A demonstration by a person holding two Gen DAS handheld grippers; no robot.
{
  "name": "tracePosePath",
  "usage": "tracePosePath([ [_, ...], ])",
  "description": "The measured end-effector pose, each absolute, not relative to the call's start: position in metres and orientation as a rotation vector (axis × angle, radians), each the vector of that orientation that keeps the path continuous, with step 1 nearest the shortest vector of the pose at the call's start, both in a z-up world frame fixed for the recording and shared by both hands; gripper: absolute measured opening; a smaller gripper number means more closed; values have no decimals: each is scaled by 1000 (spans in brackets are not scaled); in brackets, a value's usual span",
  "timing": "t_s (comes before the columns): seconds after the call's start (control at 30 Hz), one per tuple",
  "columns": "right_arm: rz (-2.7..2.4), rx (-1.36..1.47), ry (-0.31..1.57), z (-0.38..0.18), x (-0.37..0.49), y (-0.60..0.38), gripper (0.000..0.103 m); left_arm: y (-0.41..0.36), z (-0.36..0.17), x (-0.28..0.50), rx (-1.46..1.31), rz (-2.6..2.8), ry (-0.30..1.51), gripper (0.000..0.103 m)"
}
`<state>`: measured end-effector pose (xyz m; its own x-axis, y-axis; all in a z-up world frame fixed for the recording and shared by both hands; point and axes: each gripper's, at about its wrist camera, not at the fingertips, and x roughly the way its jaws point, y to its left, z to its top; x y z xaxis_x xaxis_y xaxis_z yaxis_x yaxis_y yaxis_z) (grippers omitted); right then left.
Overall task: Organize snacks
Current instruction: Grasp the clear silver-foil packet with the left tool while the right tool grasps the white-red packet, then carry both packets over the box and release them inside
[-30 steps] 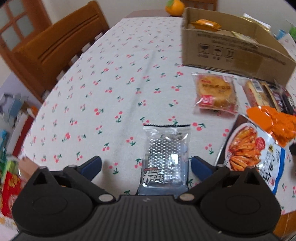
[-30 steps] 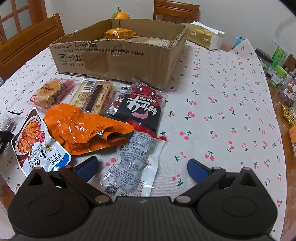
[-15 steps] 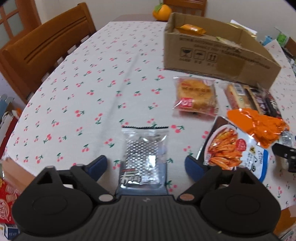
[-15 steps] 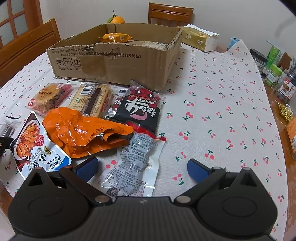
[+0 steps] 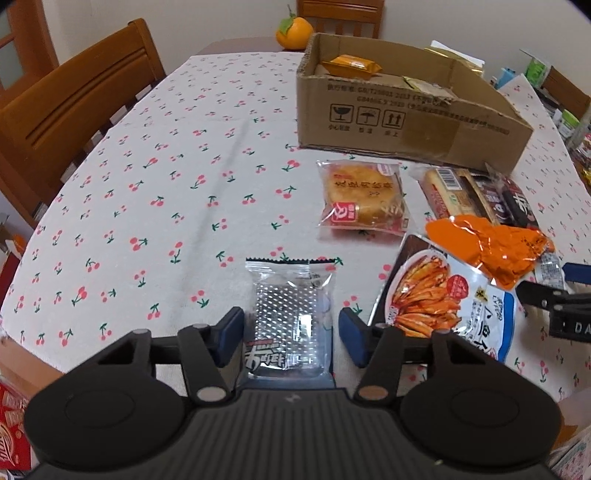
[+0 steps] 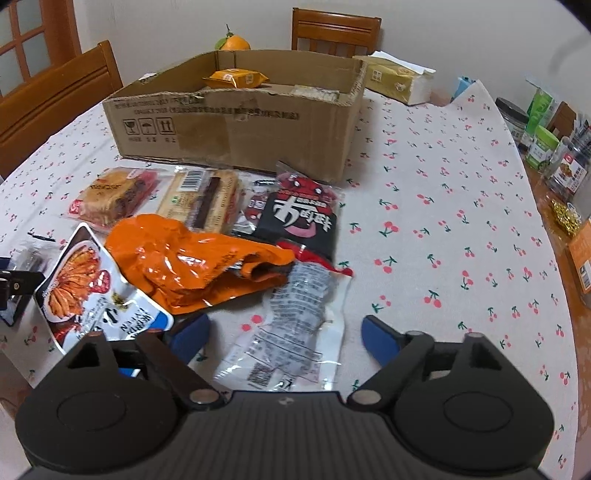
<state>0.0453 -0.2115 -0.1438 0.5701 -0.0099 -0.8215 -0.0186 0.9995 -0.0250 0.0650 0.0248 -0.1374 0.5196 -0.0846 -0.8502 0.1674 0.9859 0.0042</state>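
Observation:
My left gripper (image 5: 291,334) is open, its blue pads close on either side of a clear silver snack packet (image 5: 290,314) lying on the cherry tablecloth. My right gripper (image 6: 284,336) is open over a clear white printed packet (image 6: 295,317). Ahead lie an orange foil bag (image 6: 192,262), a white-blue fish snack bag (image 6: 92,288), a black-red packet (image 6: 303,218), a barcode cake bar (image 6: 203,197) and a red pastry packet (image 5: 364,197). The open cardboard box (image 6: 236,122) holds an orange packet (image 6: 236,77). The right gripper also shows at the right edge of the left wrist view (image 5: 561,295).
Wooden chairs stand at the left (image 5: 74,103) and the far end (image 6: 334,31). An orange fruit (image 5: 293,31) sits behind the box. A tissue pack (image 6: 397,79) lies far right. Jars and bottles (image 6: 543,136) crowd the right table edge.
The left gripper's jaws have narrowed around the silver packet, and the view has shifted right toward the box. The right gripper has stayed open over the white packet, moving slightly.

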Motion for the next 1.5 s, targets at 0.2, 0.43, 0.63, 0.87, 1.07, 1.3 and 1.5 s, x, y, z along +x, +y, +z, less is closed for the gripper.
tracePosePath([
  [0.2, -56, -9, 960, -140, 47, -211, 68, 27, -137, 66, 96, -169, 1018, 51],
  [0.43, -99, 12, 972, -136, 50, -213, 51, 29, -134, 72, 104, -202, 1044, 45],
  [0.63, -111, 17, 981, -129, 49, -219, 47, 32, -126, 76, 118, -227, 1048, 44],
  [0.87, -118, 7, 986, -118, 50, -230, 43, 36, -109, 82, 122, -246, 1061, 44],
  [1.07, -119, 6, 981, -114, 52, -236, 42, 32, -90, 87, 124, -279, 1048, 44],
  [1.3, -114, -1, 978, -114, 55, -239, 43, 21, -72, 95, 140, -319, 1020, 44],
  [1.5, -139, 42, 969, -124, 53, -241, 76, 16, -71, 98, 148, -333, 1028, 44],
])
